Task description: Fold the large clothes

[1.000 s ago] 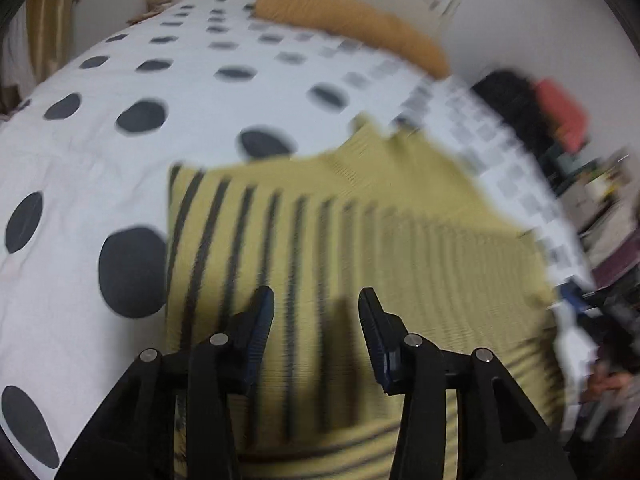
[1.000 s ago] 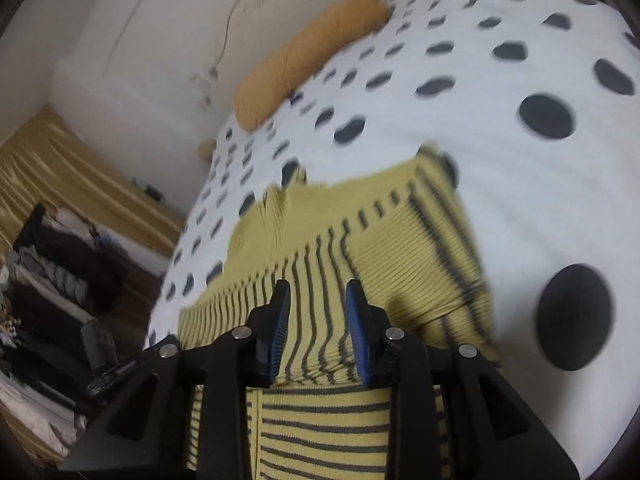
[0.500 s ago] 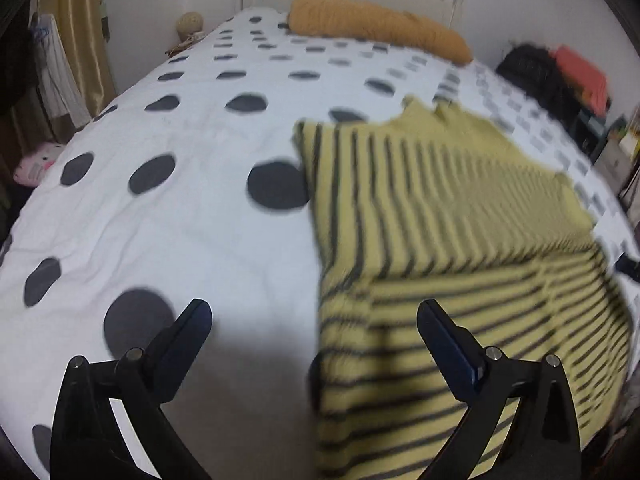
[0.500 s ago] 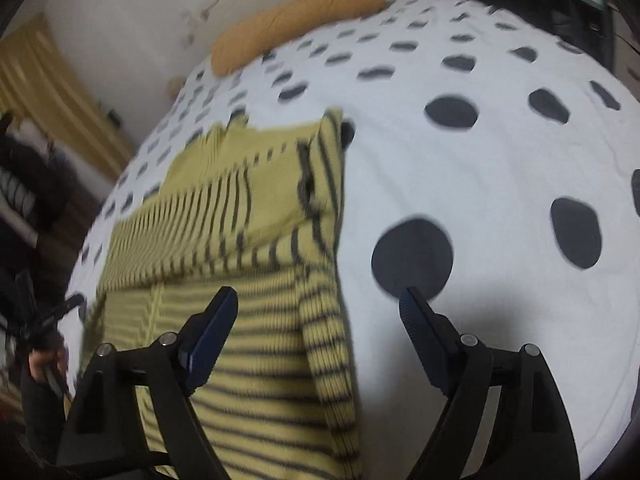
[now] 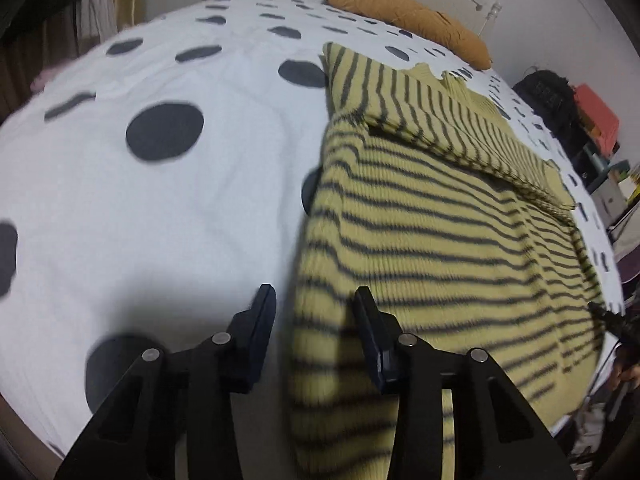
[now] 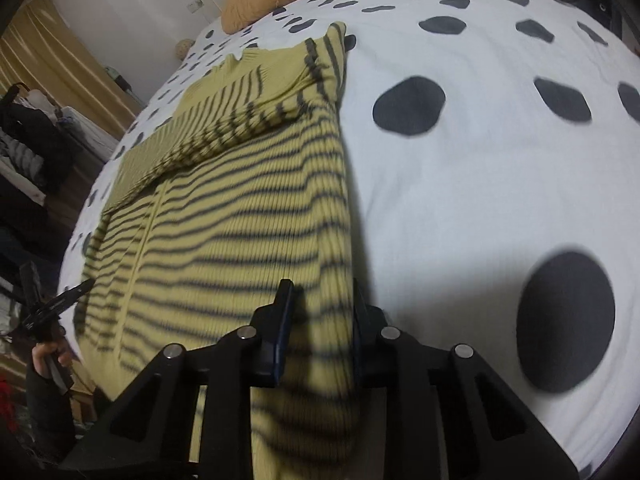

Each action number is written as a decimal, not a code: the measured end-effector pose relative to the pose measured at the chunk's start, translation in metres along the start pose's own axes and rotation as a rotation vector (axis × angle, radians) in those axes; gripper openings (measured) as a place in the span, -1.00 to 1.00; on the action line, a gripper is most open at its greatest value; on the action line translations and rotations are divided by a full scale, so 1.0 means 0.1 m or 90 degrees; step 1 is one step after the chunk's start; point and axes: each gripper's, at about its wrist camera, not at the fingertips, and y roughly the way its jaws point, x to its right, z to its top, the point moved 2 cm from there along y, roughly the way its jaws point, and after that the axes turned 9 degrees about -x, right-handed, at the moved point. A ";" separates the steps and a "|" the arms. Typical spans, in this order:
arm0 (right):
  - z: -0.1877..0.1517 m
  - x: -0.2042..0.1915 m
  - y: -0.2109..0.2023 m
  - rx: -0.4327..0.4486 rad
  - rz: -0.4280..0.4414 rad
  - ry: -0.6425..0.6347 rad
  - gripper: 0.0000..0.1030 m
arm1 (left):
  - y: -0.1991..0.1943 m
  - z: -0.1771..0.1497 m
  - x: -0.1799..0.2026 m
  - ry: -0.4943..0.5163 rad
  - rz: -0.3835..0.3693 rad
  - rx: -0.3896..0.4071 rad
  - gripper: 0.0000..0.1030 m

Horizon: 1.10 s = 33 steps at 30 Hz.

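Here, a yellow sweater with dark stripes (image 5: 432,216) is lying flat on a white bedspread with dark dots (image 5: 160,200), its sleeves folded across the upper part below an orange pillow (image 5: 408,16). The left gripper (image 5: 316,308) is hovering partly open, its fingers straddling the sweater's left edge. The right gripper (image 6: 320,300) is sitting narrower, jaws straddling the right edge; whether either is pinching fabric cannot be told.
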 end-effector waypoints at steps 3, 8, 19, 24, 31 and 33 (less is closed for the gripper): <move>-0.25 0.02 -0.12 0.005 0.031 0.005 -0.50 | -0.10 -0.23 0.07 0.026 0.013 0.005 -0.22; -0.66 0.01 -0.22 -0.003 0.066 0.005 -0.50 | -0.23 -0.63 0.09 0.033 -0.014 0.020 -0.21; -1.26 0.08 -0.10 -0.008 0.135 0.023 -0.49 | -0.35 -1.24 0.04 0.015 -0.106 0.004 0.58; -1.24 0.08 -0.09 0.010 0.177 0.020 -0.31 | -0.33 -1.27 0.09 0.001 -0.174 0.020 0.92; -1.18 -0.05 -0.06 0.017 0.209 -0.005 0.00 | -0.34 -1.15 -0.12 -0.068 -0.313 0.018 0.92; -1.19 -0.13 -0.05 0.012 0.235 -0.025 -0.45 | -0.34 -1.16 -0.11 -0.064 -0.335 0.013 0.79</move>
